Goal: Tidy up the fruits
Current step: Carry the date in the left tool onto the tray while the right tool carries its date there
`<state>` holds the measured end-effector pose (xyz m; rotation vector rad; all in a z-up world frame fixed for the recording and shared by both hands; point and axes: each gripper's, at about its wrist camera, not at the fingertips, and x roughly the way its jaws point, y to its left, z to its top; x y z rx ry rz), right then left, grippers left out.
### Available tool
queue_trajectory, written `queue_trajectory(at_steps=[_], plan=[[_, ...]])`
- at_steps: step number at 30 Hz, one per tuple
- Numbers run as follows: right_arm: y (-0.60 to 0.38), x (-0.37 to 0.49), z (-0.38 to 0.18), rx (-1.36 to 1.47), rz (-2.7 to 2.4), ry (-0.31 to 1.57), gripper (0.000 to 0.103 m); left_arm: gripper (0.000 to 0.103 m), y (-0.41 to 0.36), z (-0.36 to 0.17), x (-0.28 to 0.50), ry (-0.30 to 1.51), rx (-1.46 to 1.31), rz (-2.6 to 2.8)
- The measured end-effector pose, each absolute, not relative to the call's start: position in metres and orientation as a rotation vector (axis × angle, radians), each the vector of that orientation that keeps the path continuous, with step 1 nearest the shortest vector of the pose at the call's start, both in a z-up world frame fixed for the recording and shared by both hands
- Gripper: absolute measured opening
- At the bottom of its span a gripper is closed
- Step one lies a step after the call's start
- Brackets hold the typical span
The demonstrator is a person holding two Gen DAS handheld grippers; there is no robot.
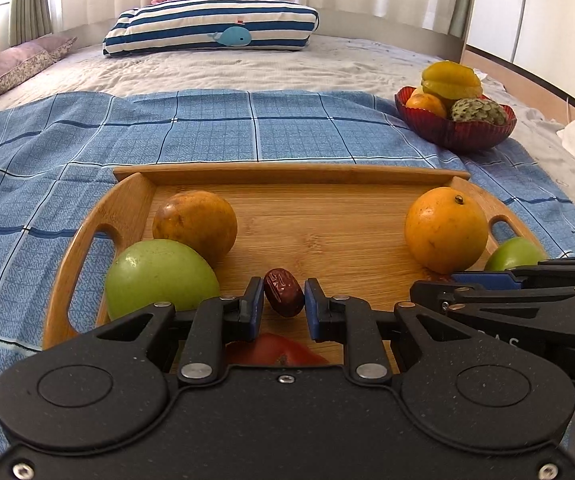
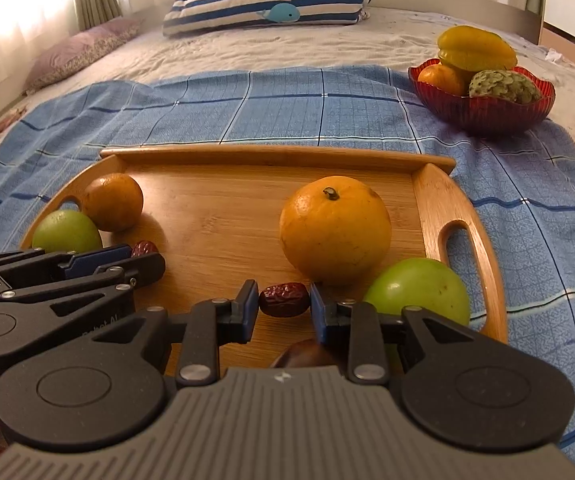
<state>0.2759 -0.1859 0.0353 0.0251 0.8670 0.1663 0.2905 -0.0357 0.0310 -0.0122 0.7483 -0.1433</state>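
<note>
While the left gripper (image 1: 284, 304) sits low centre in the left wrist view, its blue pads flank a wrinkled dark red date (image 1: 283, 292); whether they press it I cannot tell. On the tray (image 1: 287, 178) lie two oranges, a dull brownish one (image 1: 195, 225) at left and a bright one (image 1: 446, 230) at right, plus two green fruits (image 1: 159, 274) (image 1: 515, 254) and something red (image 1: 275, 350) under the gripper. Upper right, a red bowl (image 1: 457, 130) holds one starfruit (image 1: 451, 80), one orange and one scaly green fruit.

From the right wrist view, the right gripper (image 2: 284, 306) clasps a second date (image 2: 284, 299) lengthwise between its pads, low centre over the tray (image 2: 431, 196). At left the left gripper's (image 2: 143, 256) date (image 2: 145, 247) peeks out. Dates counted: two
</note>
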Motion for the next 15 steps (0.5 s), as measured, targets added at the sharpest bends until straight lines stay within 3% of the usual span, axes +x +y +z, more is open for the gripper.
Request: queue_trajectory(at_steps=[15], plan=[[-0.179, 0.288, 0.037, -0.001, 0.138, 0.949, 0.040, 0.021, -0.038, 0.031, 0.290, 0.745, -0.006, -0.148]])
